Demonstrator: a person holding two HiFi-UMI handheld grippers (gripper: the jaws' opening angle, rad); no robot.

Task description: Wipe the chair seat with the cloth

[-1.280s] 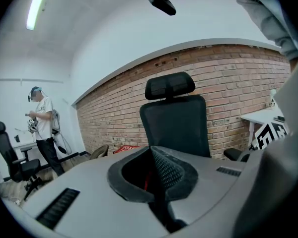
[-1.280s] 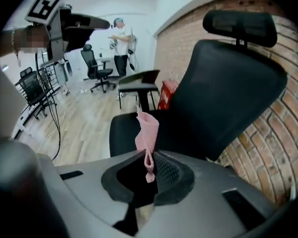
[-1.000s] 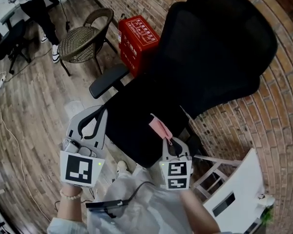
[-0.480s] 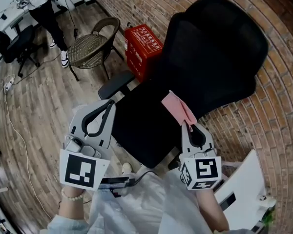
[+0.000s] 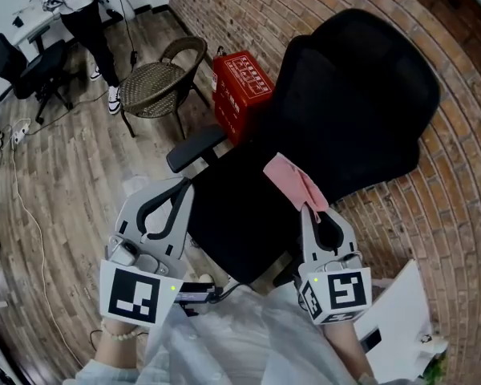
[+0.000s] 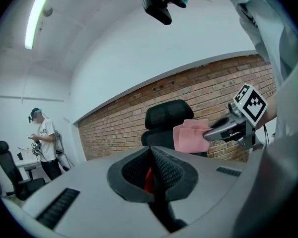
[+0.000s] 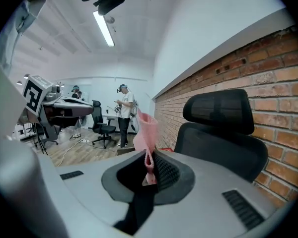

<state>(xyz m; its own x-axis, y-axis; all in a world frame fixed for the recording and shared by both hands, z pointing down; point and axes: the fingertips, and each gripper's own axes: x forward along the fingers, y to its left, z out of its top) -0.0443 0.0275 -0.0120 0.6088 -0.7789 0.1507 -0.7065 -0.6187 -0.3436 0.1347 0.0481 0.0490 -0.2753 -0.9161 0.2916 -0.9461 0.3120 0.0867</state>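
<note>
My left gripper (image 5: pixel 180 188) hangs just off the left edge of the seat (image 5: pixel 232 203), below the armrest (image 5: pixel 194 148). Its jaws are pressed together with nothing in them. The bit of red I see past them is the red box (image 5: pixel 242 83) by the wall. This gripper has hardly moved in the last second.

The black seat fills the middle. The pink cloth (image 5: pixel 291 178) is over its back right corner, close to where the seat meets the chair back (image 5: pixel 353 95). A second ago the cloth was down near the front edge. Half a second ago it was already up where it is now, so I think that push is done or has slowed.

My right gripper (image 5: pixel 310 211) is squeezed tight on the bottom of the cloth, and the rest of the cloth sticks out past the tips. I cannot tell if the cloth is pressing on the seat or floating just above it.

I think this means one stroke, front to back, along the right side. The middle and left of the seat likely still need wiping.
</note>
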